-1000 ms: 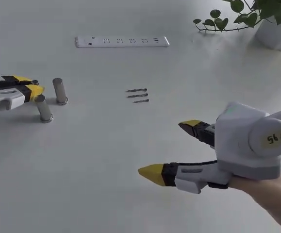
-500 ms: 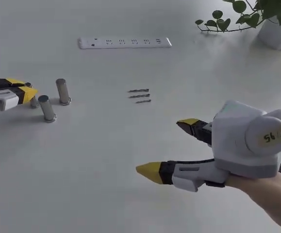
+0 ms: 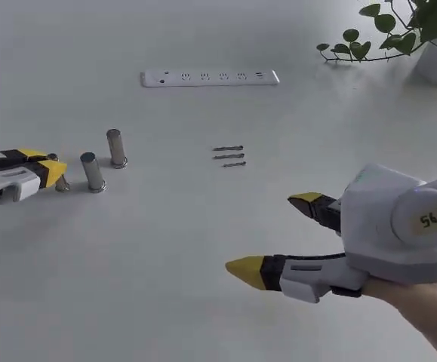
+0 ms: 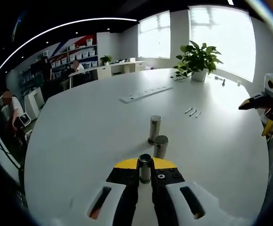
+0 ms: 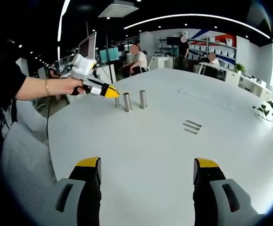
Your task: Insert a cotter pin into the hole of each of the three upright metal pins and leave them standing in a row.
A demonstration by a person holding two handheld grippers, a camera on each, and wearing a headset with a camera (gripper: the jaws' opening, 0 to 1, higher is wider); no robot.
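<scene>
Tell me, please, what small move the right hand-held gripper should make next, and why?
Probably move the right hand-held gripper forward to the three cotter pins and take one. Its jaws stand open and empty, the cotter pins lie loose on the table, and the left hand-held gripper appears to grip one metal pin.

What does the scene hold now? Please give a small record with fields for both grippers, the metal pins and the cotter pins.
left gripper: shut on first metal pin, which stands upright on the table
right gripper: open, empty, apart from all the parts
free pins: second metal pin, third metal pin, both upright
cotter pins: three, lying side by side on the table, none inserted yet
far edge: power strip, potted plant
</scene>
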